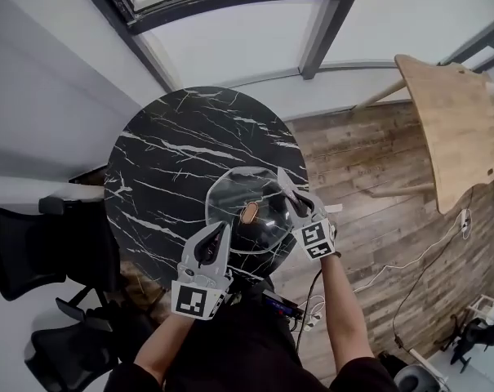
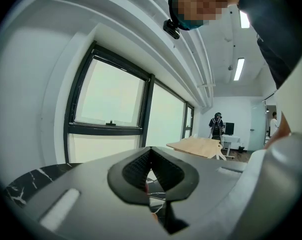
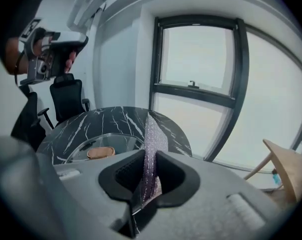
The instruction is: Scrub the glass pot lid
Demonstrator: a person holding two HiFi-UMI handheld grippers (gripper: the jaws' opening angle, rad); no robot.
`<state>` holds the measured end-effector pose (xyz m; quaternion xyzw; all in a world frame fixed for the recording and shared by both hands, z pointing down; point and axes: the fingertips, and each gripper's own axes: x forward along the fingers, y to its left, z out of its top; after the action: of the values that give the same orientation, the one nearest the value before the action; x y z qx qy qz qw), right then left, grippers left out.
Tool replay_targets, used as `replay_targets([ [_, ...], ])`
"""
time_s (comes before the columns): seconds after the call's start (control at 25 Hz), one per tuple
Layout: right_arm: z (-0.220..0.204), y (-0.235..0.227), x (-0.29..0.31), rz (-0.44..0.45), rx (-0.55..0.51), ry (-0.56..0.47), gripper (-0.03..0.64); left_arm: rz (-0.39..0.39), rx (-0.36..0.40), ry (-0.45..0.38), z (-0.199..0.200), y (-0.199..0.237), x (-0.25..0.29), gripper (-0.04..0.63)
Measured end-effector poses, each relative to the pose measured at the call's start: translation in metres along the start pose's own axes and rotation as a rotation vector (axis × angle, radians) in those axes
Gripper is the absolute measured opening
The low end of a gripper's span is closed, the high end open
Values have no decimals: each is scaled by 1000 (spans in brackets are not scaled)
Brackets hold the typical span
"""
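Note:
The glass pot lid (image 1: 240,188) lies flat on the round black marble table (image 1: 165,170), its brown knob (image 1: 249,212) facing up. My right gripper (image 1: 286,191) hovers over the lid's right side, shut on a silvery scrub pad (image 3: 151,139) that sticks up between the jaws (image 3: 148,179). In the right gripper view the lid (image 3: 116,140) and knob (image 3: 101,153) sit low on the left. My left gripper (image 1: 220,235) is held above the lid's near edge, apart from it. Its jaws (image 2: 150,176) are shut, and I see nothing held between them.
A light wooden table (image 1: 459,129) stands to the right over plank flooring with loose cables (image 1: 410,264). Black office chairs (image 1: 34,251) crowd the table's left side. Large windows (image 3: 200,59) lie beyond the table. A person (image 2: 217,125) stands far off.

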<state>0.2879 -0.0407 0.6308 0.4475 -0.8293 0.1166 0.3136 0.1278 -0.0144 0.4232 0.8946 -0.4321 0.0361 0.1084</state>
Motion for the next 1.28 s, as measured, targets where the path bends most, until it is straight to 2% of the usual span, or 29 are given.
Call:
replay_targets([
  [0.08,-9,-2,13,18,-54,42,67,0,7,8,-4,1,3,3],
  [0.28,-27,0,47,86,-216,129,67,31,-10,-40,4,8,10,3],
  [0.48,-47,12,70,179,-315,215,66,38,-26,-28,1,7,8,2],
  [0.88,-63,27,84,276,-319,300,66,46,-44,-21,-7,10,1,2],
  [1.28,-72,35,75,235,-369,329,67,28,-48,-25,-5,9,-7,2],
])
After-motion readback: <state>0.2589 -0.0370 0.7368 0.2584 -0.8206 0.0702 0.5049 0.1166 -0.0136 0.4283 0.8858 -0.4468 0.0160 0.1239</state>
